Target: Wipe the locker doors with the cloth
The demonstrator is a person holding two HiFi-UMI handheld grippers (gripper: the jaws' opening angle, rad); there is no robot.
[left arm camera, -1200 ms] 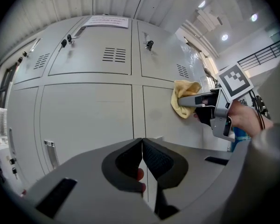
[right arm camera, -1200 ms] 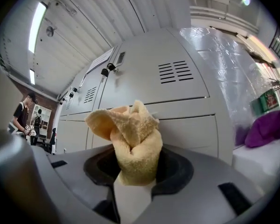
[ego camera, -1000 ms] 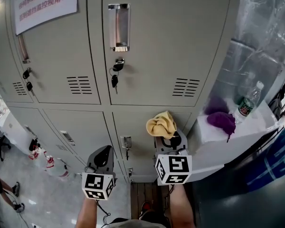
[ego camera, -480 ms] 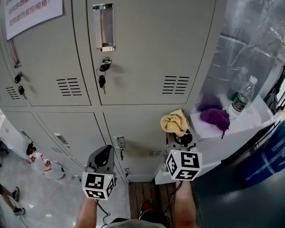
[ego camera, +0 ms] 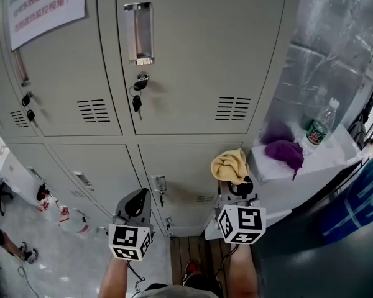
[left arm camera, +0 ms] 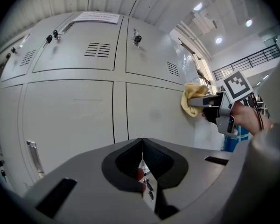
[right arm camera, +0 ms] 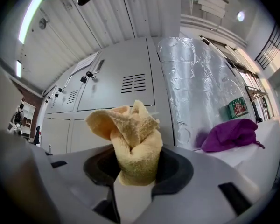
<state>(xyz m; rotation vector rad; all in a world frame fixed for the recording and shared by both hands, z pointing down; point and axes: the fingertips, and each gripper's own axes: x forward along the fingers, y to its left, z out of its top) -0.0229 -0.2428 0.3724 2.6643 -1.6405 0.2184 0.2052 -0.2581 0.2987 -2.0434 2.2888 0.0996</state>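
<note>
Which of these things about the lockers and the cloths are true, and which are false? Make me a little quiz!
1. The right tool grips a yellow cloth. True.
2. The left tool grips a purple cloth. False: its jaws are shut with nothing between them, and the purple cloth lies on the white shelf.
3. Some keys hang from the lock of an upper locker door. True.
4. The paper sign is stuck on a bottom locker door. False: it is on the upper left door.
5. A bottle stands on the white shelf. True.
</note>
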